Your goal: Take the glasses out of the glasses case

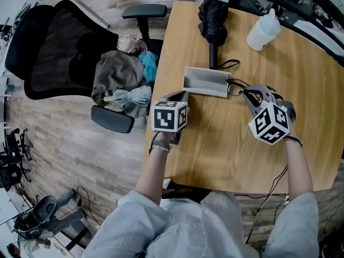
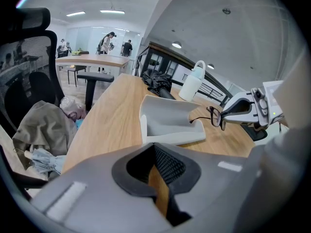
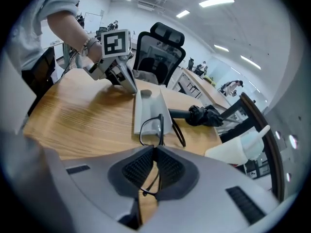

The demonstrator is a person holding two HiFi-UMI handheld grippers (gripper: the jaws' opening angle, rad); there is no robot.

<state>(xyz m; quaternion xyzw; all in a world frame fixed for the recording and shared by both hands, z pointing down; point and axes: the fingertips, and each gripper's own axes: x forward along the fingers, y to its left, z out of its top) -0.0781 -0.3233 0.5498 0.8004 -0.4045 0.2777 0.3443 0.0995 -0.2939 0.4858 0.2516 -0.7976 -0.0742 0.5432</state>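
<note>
Desk [image 1: 215, 144]; right tongs [image 1: 248, 93] nose-down on glasses [image 3: 160, 124]

Overhead plus low views; shared case [image 1: 207, 82] [image 2: 170, 123] [image 3: 148, 106]

wooden table [image 1: 215, 149]: folded black umbrella [image 1: 212, 18], white bottle [image 1: 263, 31] | office chair [image 1: 51, 52] alongside: heaped clothes [image 1: 119, 71]

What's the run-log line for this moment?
right tongs: shut on black-framed glasses | left tongs: shut, tips at open grey glasses case | glasses: just outside case's end
</note>
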